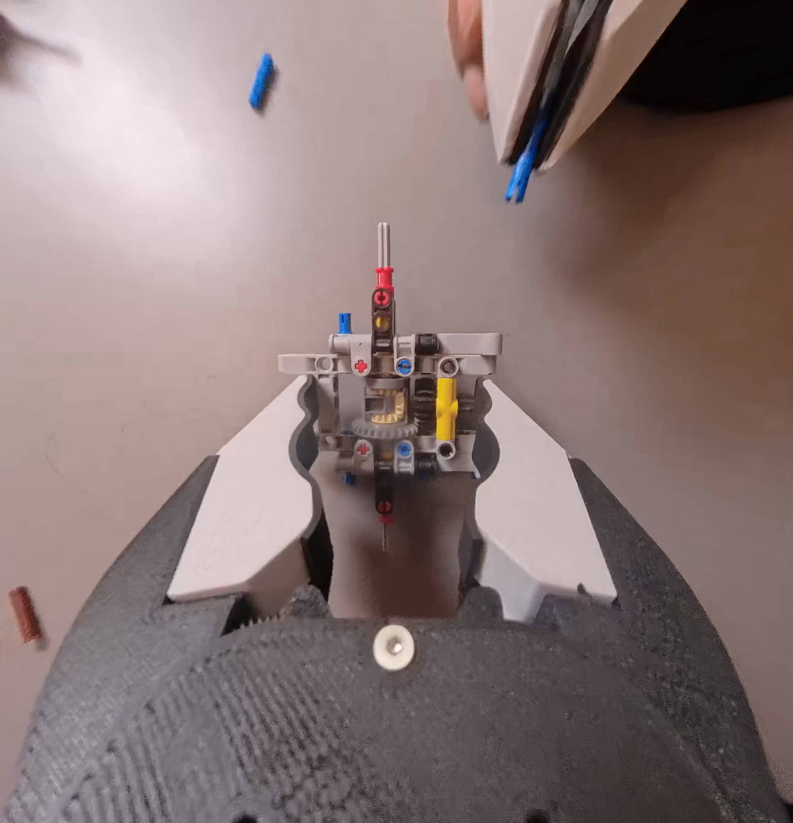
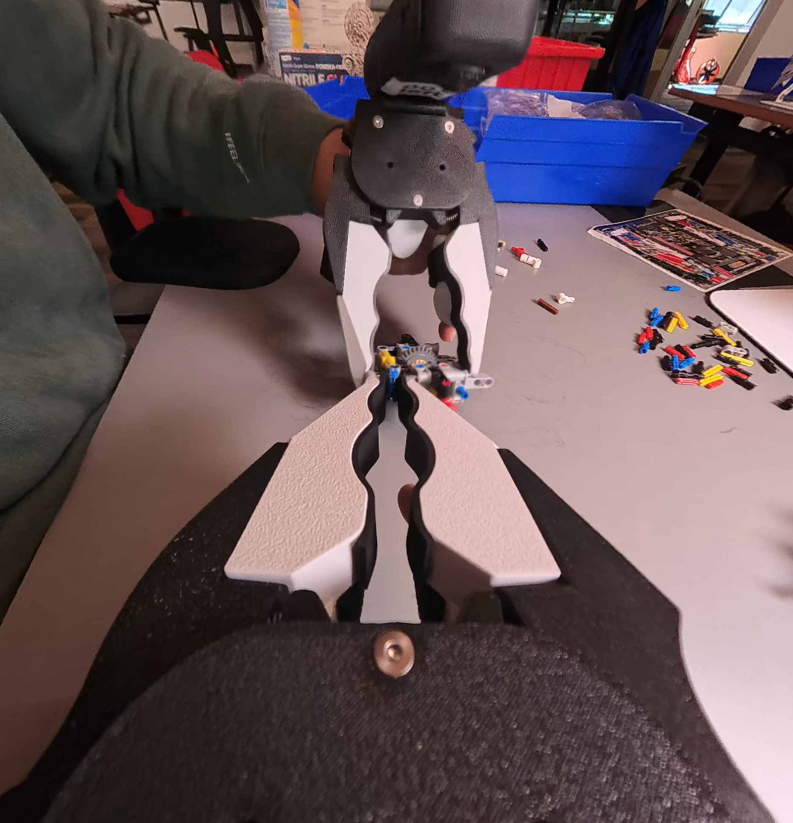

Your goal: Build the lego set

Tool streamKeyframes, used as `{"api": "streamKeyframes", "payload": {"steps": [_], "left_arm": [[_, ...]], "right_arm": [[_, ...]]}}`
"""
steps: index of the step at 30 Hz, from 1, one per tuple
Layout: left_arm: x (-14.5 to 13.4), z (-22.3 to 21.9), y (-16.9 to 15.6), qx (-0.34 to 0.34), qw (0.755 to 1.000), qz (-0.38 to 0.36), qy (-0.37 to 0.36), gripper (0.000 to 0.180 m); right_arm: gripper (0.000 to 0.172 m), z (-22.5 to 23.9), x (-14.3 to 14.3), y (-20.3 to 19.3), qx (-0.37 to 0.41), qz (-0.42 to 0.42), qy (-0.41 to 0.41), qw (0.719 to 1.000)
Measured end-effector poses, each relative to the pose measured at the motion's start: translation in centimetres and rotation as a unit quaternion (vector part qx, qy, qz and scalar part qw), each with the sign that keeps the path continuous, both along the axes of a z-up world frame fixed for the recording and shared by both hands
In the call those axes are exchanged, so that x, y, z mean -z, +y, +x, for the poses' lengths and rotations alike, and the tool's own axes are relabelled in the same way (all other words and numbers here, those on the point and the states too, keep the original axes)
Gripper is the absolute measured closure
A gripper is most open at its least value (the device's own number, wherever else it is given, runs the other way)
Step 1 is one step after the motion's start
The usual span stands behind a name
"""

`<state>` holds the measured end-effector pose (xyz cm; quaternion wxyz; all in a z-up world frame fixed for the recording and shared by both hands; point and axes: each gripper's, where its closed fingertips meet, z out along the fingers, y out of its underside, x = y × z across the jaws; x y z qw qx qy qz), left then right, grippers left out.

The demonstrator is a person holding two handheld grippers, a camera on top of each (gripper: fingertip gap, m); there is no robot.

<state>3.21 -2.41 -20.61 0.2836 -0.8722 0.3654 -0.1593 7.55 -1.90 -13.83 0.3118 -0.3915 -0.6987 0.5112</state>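
A grey gear assembly [image 1: 385, 401] with a grey axle, red bush, yellow connector and tan gears stands on the grey table [image 1: 163, 267]. My left gripper [image 1: 396, 387] is shut on it, one pad against each side of its frame. In the right wrist view the left gripper [image 2: 412, 365] stands upright over the assembly [image 2: 423, 363]. My right gripper [image 2: 391, 385] is shut on a blue pin [image 2: 391, 383], with its tip right at the near side of the assembly. In the left wrist view the right gripper [image 1: 526, 160] is at the upper right, and the blue pin [image 1: 519, 180] sticks out of its fingertips.
A loose blue pin [image 1: 261, 82] and a brown pin [image 1: 26, 614] lie on the table. A pile of small coloured pieces [image 2: 697, 352], a printed booklet [image 2: 692, 247] and a white board [image 2: 768, 320] lie to the right. Blue bins [image 2: 577, 147] stand behind. A green sleeve [image 2: 163, 124] is at the left. The tips of one gripper are about 9 centimetres away from the tips of the other.
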Motion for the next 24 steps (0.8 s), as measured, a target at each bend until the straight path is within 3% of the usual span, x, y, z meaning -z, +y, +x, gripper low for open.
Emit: {"api": "streamKeyframes", "payload": {"steps": [3,5,10,24], "left_arm": [[-2.1,0.8,0.2,-0.019,0.993,0.063,-0.094,0.111],[-2.6,1.0,0.0,-0.029,0.988,0.088,-0.120,0.111],[-2.5,1.4,-0.3,-0.036,0.982,0.111,-0.151,0.111],[-1.6,1.4,-1.0,-0.025,0.981,0.090,-0.170,0.112]], "right_arm": [[0.169,0.1,-0.3,-0.9,-0.022,-0.028,0.003,0.999],[0.169,0.1,-0.1,-1.4,-0.034,-0.039,-0.001,0.999],[0.169,-0.3,1.1,-2.4,-0.051,-0.052,-0.029,0.997],[0.169,-0.2,3.1,-3.4,-0.075,-0.047,-0.082,0.993]]}}
